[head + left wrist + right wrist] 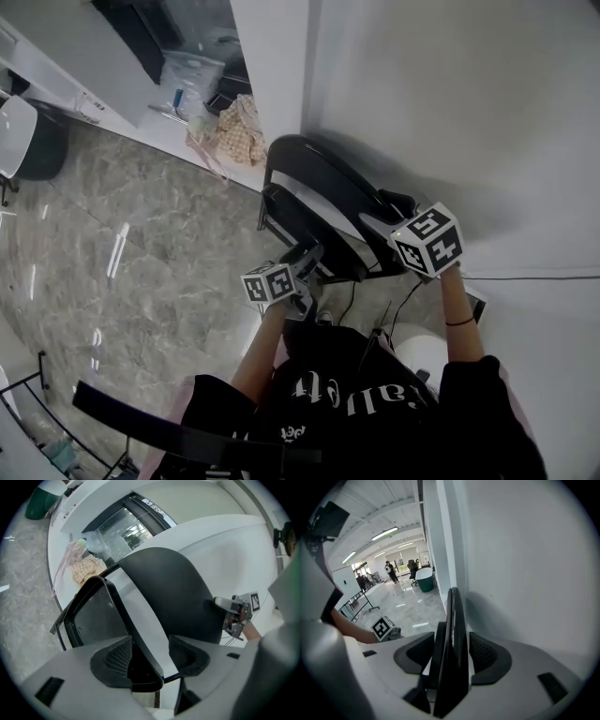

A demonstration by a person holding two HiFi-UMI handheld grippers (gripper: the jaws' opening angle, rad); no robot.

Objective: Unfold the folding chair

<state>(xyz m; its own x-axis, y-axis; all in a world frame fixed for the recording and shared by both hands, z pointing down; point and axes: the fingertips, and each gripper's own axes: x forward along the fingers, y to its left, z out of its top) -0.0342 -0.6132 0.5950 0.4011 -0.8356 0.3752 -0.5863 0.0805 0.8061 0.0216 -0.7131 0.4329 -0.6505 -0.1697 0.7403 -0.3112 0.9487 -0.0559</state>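
Straddling the chair point(319, 178), folded and leaning against the wall point(450, 103) at the centre of the head view, with both tongs gaping wide. Bracketing the seat frame's edge with the left gripper point(309, 255) and the back panel's thin rim with the right gripper point(378, 221), pressing on neither, gripping nothing yet. Judging it stiff and smooth, probably slippery under the pads, fairly light but awkward. Likely needing firm bites on seat edge and back rim before pulling the two apart.
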